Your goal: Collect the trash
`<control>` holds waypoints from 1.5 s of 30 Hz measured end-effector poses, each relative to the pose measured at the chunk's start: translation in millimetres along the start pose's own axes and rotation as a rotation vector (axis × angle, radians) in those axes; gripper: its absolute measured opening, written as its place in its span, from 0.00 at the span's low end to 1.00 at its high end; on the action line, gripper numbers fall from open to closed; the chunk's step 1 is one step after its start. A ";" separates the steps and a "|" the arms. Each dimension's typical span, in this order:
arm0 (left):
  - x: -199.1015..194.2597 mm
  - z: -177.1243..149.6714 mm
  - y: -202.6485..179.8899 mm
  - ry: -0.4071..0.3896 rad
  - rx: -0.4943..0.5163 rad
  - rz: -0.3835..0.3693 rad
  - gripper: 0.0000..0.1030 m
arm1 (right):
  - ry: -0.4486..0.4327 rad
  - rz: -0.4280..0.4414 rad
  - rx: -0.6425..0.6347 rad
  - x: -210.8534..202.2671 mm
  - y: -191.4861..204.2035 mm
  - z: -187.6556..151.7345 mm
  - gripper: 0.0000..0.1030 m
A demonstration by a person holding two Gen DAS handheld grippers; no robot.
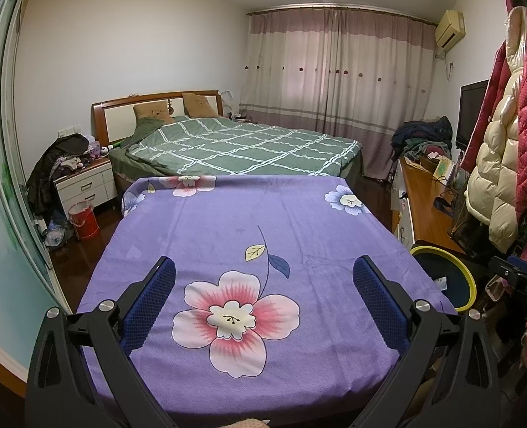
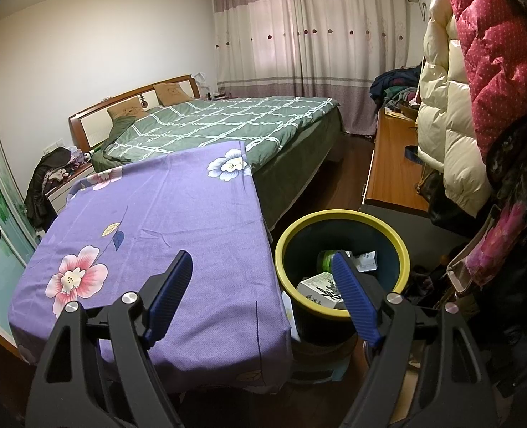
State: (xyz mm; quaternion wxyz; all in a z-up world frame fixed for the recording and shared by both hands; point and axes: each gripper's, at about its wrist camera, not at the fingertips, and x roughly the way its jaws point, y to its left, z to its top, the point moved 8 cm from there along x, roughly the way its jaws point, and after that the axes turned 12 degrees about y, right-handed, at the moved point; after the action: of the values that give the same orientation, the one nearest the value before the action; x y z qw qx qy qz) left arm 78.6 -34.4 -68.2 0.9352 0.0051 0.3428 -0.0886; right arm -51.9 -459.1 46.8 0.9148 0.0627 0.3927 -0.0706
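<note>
At nine o'clock in my left wrist view I see a white nightstand (image 1: 87, 185) heaped with dark clothes, and a red bucket (image 1: 83, 220) on the floor just beside it. Toward twelve o'clock stands the bed with its green checked quilt (image 1: 242, 146), curtains (image 1: 334, 82) behind it. Closer in, a purple flowered cloth (image 1: 249, 235) covers the table, and my left gripper (image 1: 263, 285) hangs over it with its jaws spread wide and nothing between them. At three o'clock in that view only a slice of the yellow-rimmed bin (image 1: 468, 278) shows past the table's edge. In my right wrist view the cloth fills nine o'clock, and my right gripper (image 2: 263, 285) is likewise wide and empty, its left finger over the cloth and its right one over the bin's mouth. The bin sits just beside the table, around four o'clock from the frame's centre, with the trash (image 2: 317, 285) lying inside it: a pale box, a green-lidded container and a small carton. Padded coats (image 2: 452, 107) hang at two o'clock.
</note>
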 end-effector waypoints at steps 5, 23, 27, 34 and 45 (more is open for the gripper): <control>0.0 0.1 -0.1 0.001 0.000 0.001 0.95 | 0.000 0.000 0.001 0.9 0.6 -0.6 0.74; -0.2 0.4 -0.2 0.000 0.000 0.000 0.95 | 0.003 0.004 0.002 2.0 3.1 -3.1 0.74; 0.1 0.1 -0.3 0.001 0.001 -0.001 0.95 | 0.003 0.004 0.002 1.8 2.2 -1.9 0.74; 1.2 2.5 -2.7 0.006 0.000 -0.010 0.95 | 0.005 0.005 0.003 2.4 2.7 -2.5 0.74; 52.8 15.7 13.0 0.091 -0.025 -0.016 0.95 | 0.043 0.018 -0.028 32.6 22.8 7.1 0.75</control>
State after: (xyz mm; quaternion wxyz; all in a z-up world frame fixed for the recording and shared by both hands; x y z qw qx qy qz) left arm 130.4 -31.3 -90.7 0.9179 -0.0054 0.3860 -0.0916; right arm -20.6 -440.6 29.3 0.9075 0.0550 0.4127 -0.0555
